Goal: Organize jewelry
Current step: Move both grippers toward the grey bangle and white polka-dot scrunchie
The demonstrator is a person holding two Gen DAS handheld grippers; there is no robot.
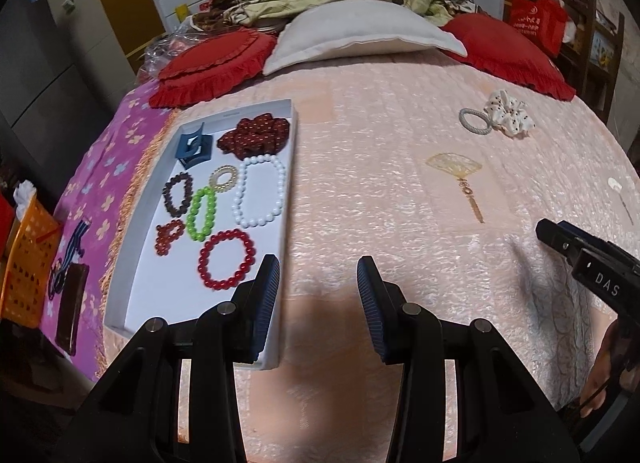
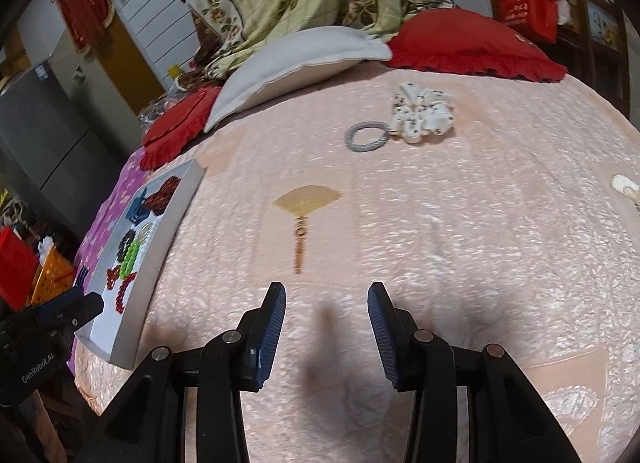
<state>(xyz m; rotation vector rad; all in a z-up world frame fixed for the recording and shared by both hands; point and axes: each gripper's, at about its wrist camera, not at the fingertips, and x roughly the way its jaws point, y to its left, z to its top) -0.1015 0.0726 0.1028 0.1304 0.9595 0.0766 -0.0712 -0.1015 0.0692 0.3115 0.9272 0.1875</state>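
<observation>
A white tray (image 1: 280, 199) lies on the pink bedspread at the left, holding several bead bracelets, among them a red one (image 1: 227, 260), a white one (image 1: 261, 191) and a green one (image 1: 202, 214), plus a blue hair claw (image 1: 194, 148). My left gripper (image 1: 318, 269) hovers open and empty beside the tray's near right corner. On the bedspread farther off lie a golden fan-shaped hairpin (image 2: 306, 209), a grey hair tie (image 2: 367, 136) and a spotted white scrunchie (image 2: 421, 111). My right gripper (image 2: 327, 295) stands open and empty just short of the hairpin.
A white pillow (image 1: 360, 35) and two red cushions (image 1: 212, 67) line the far side of the bed. A small white hairpin (image 2: 626, 185) lies at the right edge. An orange basket (image 1: 28, 263) stands off the bed's left side.
</observation>
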